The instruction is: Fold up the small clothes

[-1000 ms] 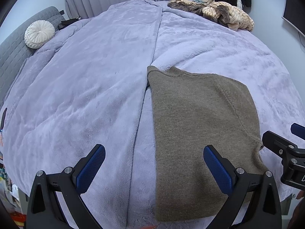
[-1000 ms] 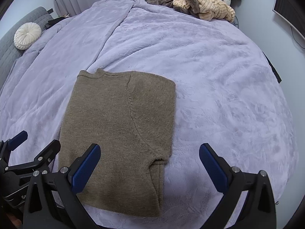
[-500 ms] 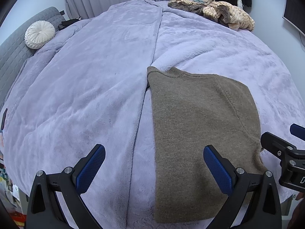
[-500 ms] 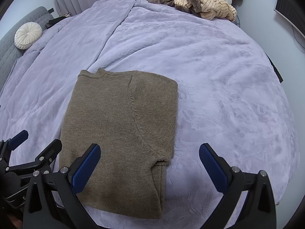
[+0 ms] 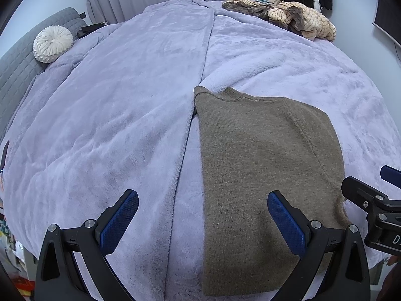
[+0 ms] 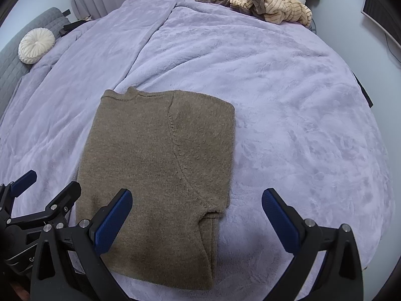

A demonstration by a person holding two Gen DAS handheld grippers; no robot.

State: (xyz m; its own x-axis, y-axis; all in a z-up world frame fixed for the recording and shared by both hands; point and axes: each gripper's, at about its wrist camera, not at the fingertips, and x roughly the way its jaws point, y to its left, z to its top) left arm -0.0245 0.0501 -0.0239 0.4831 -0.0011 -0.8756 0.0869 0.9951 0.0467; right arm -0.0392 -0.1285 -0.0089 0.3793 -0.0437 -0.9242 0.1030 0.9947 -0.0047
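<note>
An olive-brown knit sweater (image 5: 263, 165) lies flat on the lilac fleece blanket (image 5: 120, 115), its sleeves folded in so it forms a long rectangle, neck end away from me. In the right wrist view the same sweater (image 6: 155, 165) shows a folded sleeve seam down its right half. My left gripper (image 5: 203, 220) hovers open over the sweater's near left edge, nothing between its fingers. My right gripper (image 6: 198, 218) is open too, above the sweater's near right corner. Each gripper shows at the edge of the other's view, the right gripper (image 5: 373, 200) and the left gripper (image 6: 37, 200).
A heap of beige and brown clothes (image 5: 288, 17) sits at the bed's far end. A round white cushion (image 5: 52, 44) rests against the grey headboard (image 5: 15, 75) on the left. The blanket (image 6: 288, 105) stretches bare to the right of the sweater. Curtains hang behind.
Almost nothing moved. The right wrist view has drifted slightly, so the sweater sits a little further right in it. Both grippers stay open.
</note>
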